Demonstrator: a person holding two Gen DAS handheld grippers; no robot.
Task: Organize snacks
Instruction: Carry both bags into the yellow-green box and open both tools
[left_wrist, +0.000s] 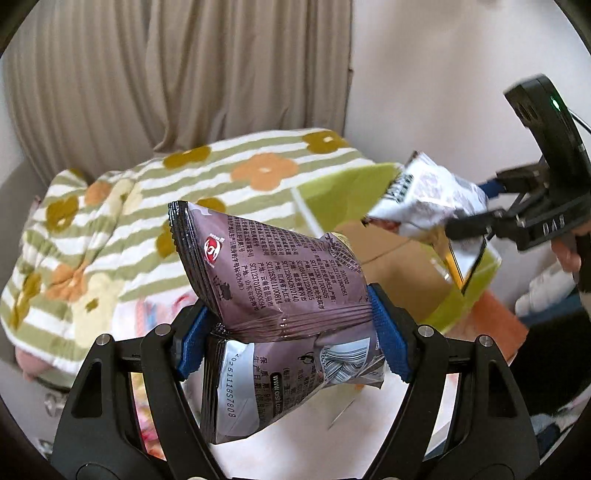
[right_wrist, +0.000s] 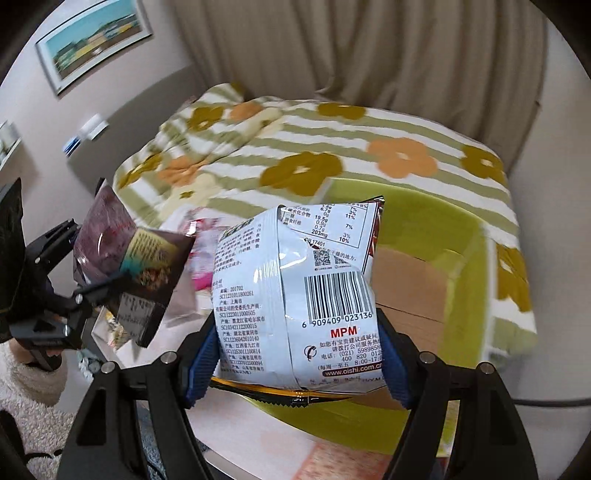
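- Gripping a purple snack bag (left_wrist: 280, 280) across its middle, your left gripper (left_wrist: 291, 332) has its blue pads (left_wrist: 388, 332) pressed in from both sides; the film creases at the pinch, so the jaws stand partway closed on it.
- Your right gripper (right_wrist: 299, 350) clamps a white snack bag (right_wrist: 295, 295) the same way, barcode side facing the camera, lower seam hanging below the pads.
- Both bags are held in the air, off any surface; the mid-body grip probably keeps them from swinging.
- Green box (right_wrist: 424, 214) with brown cardboard inside sits just beyond the white bag, right of centre; likely the destination.
- Floral striped blanket (right_wrist: 332, 147) lies beyond the box, with a curtain (right_wrist: 369, 48) at the far wall.
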